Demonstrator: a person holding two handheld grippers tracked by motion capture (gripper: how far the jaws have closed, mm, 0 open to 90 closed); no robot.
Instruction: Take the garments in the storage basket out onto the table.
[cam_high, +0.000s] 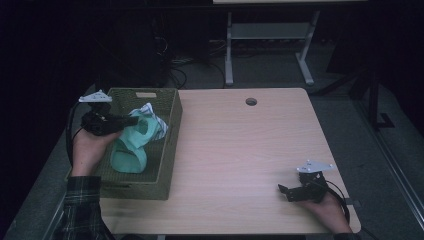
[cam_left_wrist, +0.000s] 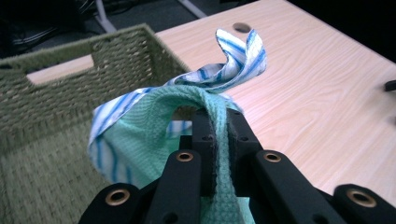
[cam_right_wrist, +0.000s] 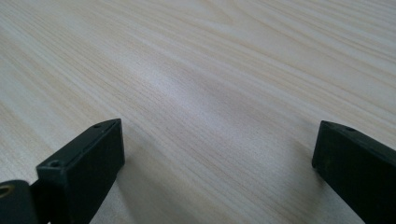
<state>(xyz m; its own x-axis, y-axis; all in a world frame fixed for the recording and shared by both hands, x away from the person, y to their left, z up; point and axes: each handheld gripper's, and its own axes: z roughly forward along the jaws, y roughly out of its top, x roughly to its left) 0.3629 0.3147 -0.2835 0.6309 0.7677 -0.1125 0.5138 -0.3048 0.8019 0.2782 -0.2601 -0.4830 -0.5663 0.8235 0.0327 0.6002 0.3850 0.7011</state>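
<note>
Pinching the mint-green cloth (cam_left_wrist: 154, 135) between my left gripper (cam_left_wrist: 218, 140) jaws, I hold it, a blue-striped cloth (cam_left_wrist: 233, 60) riding along, above the woven basket (cam_high: 170, 145), while my right gripper (cam_high: 295, 192) rests spread wide on the table (cam_high: 240, 150), probably waiting.

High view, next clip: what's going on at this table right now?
A person works with a hand-held gripper in each hand. The left hand-held gripper is shut on a mint-green cloth, holding it over the green woven basket at the table's left; a blue-striped cloth is bunched against the green one. The right hand-held gripper sits open, low over bare wooden table near the right front corner.
</note>
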